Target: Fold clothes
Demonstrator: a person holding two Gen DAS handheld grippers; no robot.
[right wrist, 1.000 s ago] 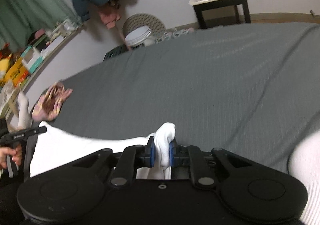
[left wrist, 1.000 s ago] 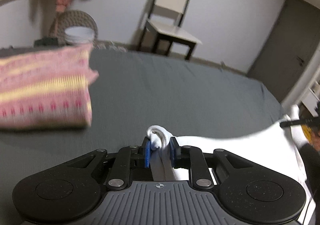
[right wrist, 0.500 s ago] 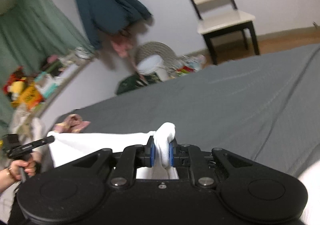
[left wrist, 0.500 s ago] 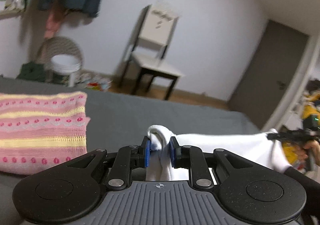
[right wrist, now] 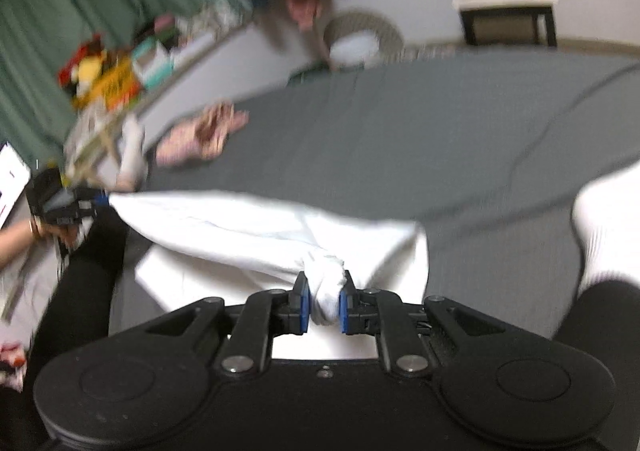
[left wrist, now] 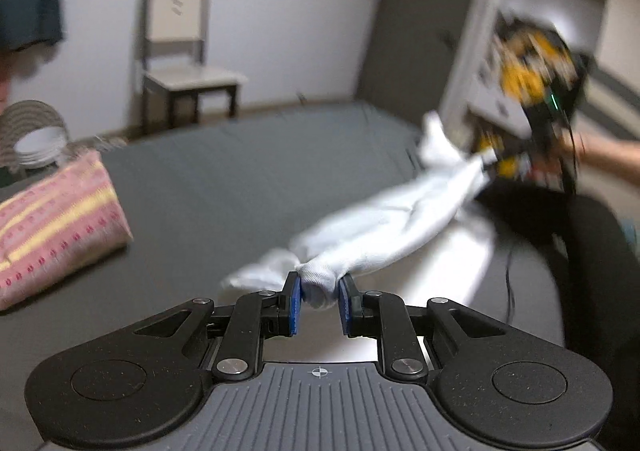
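Note:
A white garment (left wrist: pixel 400 223) hangs stretched in the air between both grippers, above the grey bed (left wrist: pixel 224 179). My left gripper (left wrist: pixel 319 303) is shut on a bunched corner of it. My right gripper (right wrist: pixel 323 301) is shut on the opposite bunched corner. In the left wrist view the right gripper (left wrist: pixel 494 163) shows blurred at the far end of the cloth, held by a hand. The right wrist view shows the white garment (right wrist: pixel 248 227) running left to the left gripper (right wrist: pixel 100 199). Cloth hangs down below the taut edge.
A folded pink and yellow striped cloth (left wrist: pixel 52 223) lies on the bed at the left. Another white garment (right wrist: pixel 608 223) sits at the right bed edge. A chair (left wrist: pixel 184 63), a white bucket (left wrist: pixel 38 143) and a cluttered shelf (right wrist: pixel 120 79) stand beyond the bed.
Both grippers have swung and pulled apart, so the white garment is now drawn taut and lifted between them. Both views turned sharply and are blurred.

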